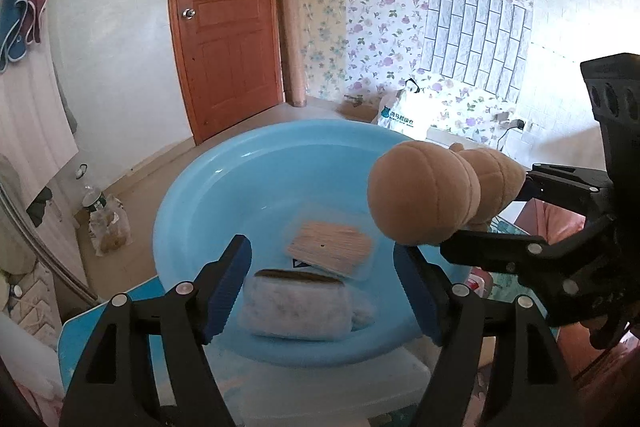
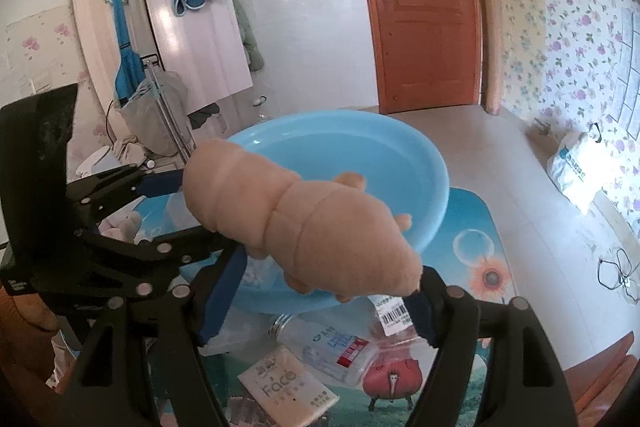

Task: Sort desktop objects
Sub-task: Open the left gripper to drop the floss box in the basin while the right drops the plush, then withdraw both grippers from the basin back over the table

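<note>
our left gripper (image 1: 322, 293) has its blue-padded fingers (image 1: 228, 289) apart with nothing between them, hovering over the near rim of the round light-blue plastic basin (image 1: 224, 183). below them, inside the basin, lie a grey-white felt pouch with a dark zip edge (image 1: 296, 309) and a flat clear packet of thin wooden sticks (image 1: 330, 247).

our right gripper (image 2: 326, 297) carries the tan segmented plush toy (image 2: 304, 223) over the basin (image 2: 384, 163). the toy's rear end rests against the right-hand finger (image 2: 420, 311), while the left-hand finger stands clear of it; whether the fingers truly clamp it we cannot tell, since its underside is hidden.

further out, on the picture-printed counter (image 2: 480, 259) in front of the basin, a clear plastic bottle with a red-and-white label (image 2: 324, 345), a pale paper packet printed "face" (image 2: 286, 393) and a barcode tag (image 2: 394, 315) still wait.

we judge the sorting partway done: two things sit in the basin, the plush toy is about to join them, and the bottle and packet are left.
</note>
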